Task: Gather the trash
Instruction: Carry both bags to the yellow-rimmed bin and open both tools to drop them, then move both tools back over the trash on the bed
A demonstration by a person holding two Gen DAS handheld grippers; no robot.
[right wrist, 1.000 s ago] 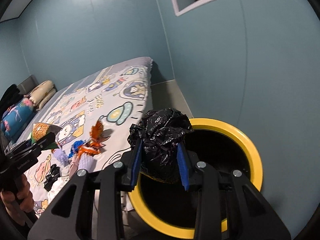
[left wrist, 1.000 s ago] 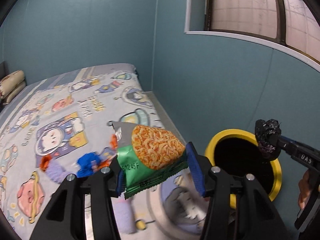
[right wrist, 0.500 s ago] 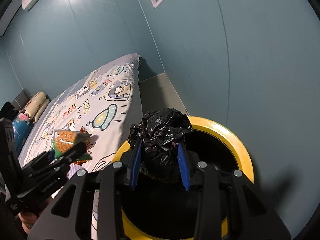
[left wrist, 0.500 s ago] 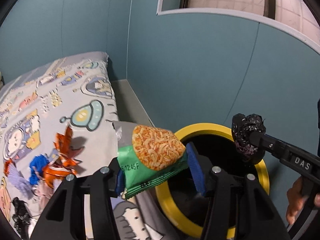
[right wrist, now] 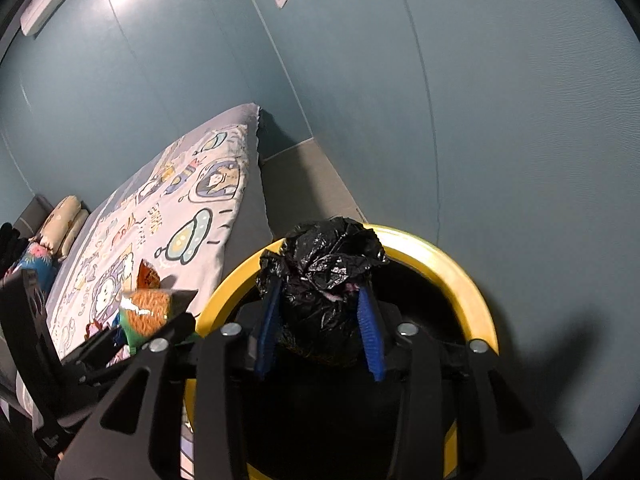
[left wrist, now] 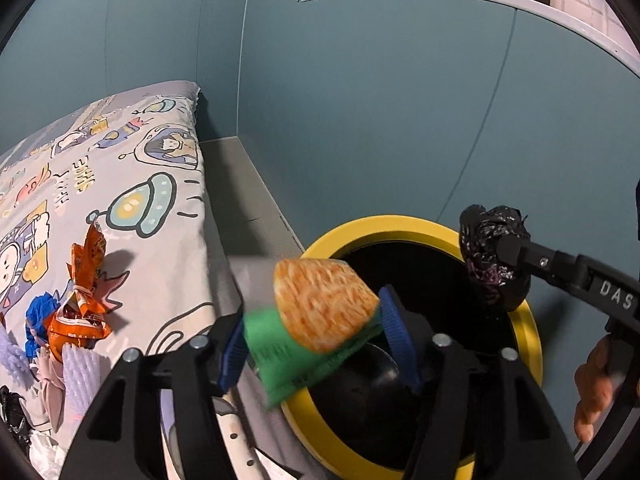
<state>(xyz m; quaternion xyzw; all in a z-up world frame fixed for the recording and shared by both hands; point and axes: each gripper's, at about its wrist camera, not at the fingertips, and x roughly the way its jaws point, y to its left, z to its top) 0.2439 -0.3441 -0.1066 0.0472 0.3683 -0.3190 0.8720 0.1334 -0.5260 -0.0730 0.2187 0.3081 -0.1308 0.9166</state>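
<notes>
A yellow-rimmed bin (left wrist: 404,226) with a black inside stands beside the bed; it also shows in the right wrist view (right wrist: 472,292). My left gripper (left wrist: 316,340) has its jaws apart, and a green and orange snack bag (left wrist: 320,312), blurred and tilted, hangs between them at the bin's near rim. My right gripper (right wrist: 320,320) is shut on a crumpled black plastic bag (right wrist: 324,276) and holds it over the bin's opening. That bag also shows in the left wrist view (left wrist: 494,256).
A bed with a cartoon sheet (left wrist: 132,184) lies left of the bin. On it lie an orange wrapper (left wrist: 86,300), a blue scrap (left wrist: 38,316) and pale purple bits (left wrist: 80,368). A teal wall (left wrist: 360,120) stands close behind the bin.
Both grippers moved from over the bed to the bin. The left jaws have widened and the snack bag has tipped and blurred between them. The right gripper still holds the black bag.
</notes>
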